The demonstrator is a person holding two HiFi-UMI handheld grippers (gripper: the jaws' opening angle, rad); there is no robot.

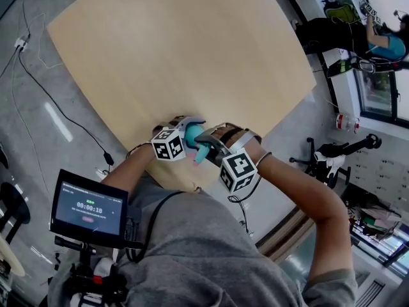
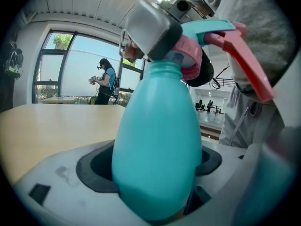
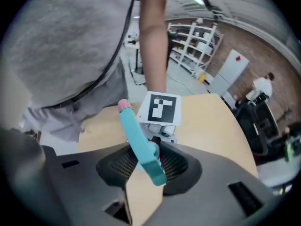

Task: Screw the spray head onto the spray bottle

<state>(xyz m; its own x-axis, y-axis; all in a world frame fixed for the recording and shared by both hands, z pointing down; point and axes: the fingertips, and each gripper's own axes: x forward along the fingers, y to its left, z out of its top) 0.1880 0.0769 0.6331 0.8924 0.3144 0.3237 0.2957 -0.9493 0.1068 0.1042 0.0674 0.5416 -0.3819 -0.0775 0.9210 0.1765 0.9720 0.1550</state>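
Left gripper view: teal spray bottle (image 2: pixel 157 140), body clamped between the left gripper's (image 1: pixel 183 132) wide-set jaws, above the table's (image 1: pixel 160 56) near edge. Spray head (image 2: pixel 202 29) seated on its neck, pinched by the right gripper (image 3: pixel 149 161).

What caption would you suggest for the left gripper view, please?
Teal bottle clamped between the jaws, spray head on its neck, window behind.

The bottle (image 2: pixel 157 140) is showing smooth, faintly glossy plastic, as is the head (image 3: pixel 137 136). The table (image 1: pixel 179 56) is looking like pale, matt wood.
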